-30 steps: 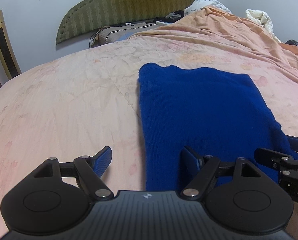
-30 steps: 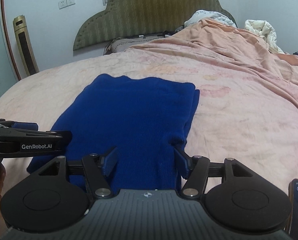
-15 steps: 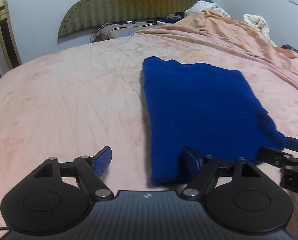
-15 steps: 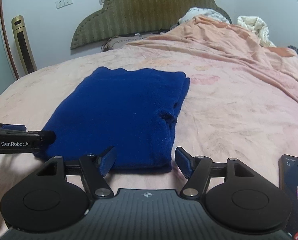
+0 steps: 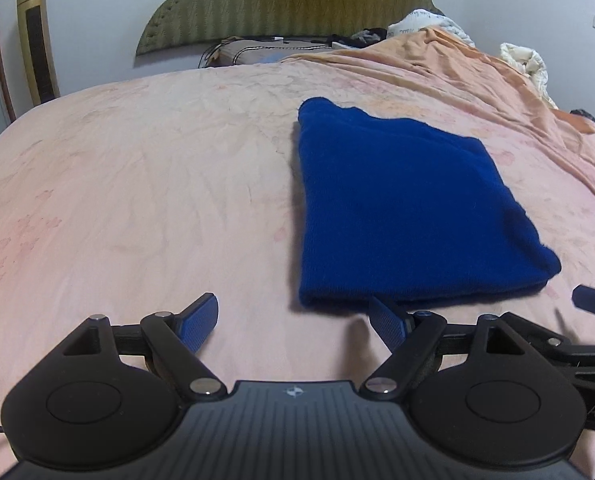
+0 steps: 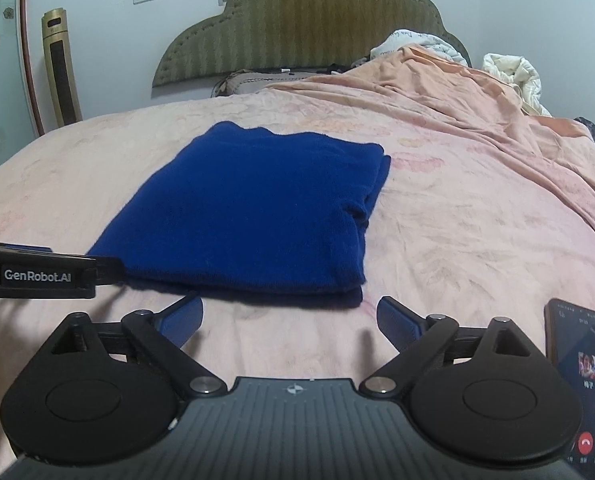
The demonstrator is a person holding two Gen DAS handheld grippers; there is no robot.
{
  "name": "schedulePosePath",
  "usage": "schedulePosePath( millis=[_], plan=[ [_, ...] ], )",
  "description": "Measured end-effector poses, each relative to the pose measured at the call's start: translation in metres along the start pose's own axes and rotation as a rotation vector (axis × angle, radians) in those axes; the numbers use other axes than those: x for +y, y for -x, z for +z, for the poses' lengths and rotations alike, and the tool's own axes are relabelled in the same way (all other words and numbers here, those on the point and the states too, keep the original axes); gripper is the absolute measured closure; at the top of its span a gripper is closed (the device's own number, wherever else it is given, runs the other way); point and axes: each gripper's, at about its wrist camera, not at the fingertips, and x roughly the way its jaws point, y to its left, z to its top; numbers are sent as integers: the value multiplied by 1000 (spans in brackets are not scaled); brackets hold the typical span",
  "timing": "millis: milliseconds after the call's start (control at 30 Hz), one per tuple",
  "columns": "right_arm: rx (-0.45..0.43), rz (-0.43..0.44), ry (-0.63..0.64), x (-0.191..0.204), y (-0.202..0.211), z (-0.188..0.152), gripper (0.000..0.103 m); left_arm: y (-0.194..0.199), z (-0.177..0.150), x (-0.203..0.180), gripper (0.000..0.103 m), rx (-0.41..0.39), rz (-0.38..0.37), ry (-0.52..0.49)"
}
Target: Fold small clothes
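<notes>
I count one folded blue garment (image 6: 253, 212) on one bed (image 6: 457, 240), one phone (image 6: 581, 360) at lower right, two tongs, mine on the right (image 6: 289, 318) and the left (image 5: 293, 322), one headboard (image 6: 309, 36), one tower fan (image 6: 59, 68) at upper left.

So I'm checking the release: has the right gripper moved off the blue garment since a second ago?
Yes. The right gripper has backed toward the near bed edge, away from the headboard; its jaws have just been opening, clear of the blue garment.
</notes>
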Motion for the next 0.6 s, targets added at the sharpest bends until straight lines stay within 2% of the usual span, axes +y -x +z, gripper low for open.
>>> schedulePosePath(
  millis=[167, 600],
  plan=[
    [6, -23, 10, 1, 1, -5, 3, -2, -7, -3, 20, 17, 1, -28],
    [48, 29, -37, 4, 5, -9, 1, 2, -14, -7, 19, 28, 39, -53]
  ],
)
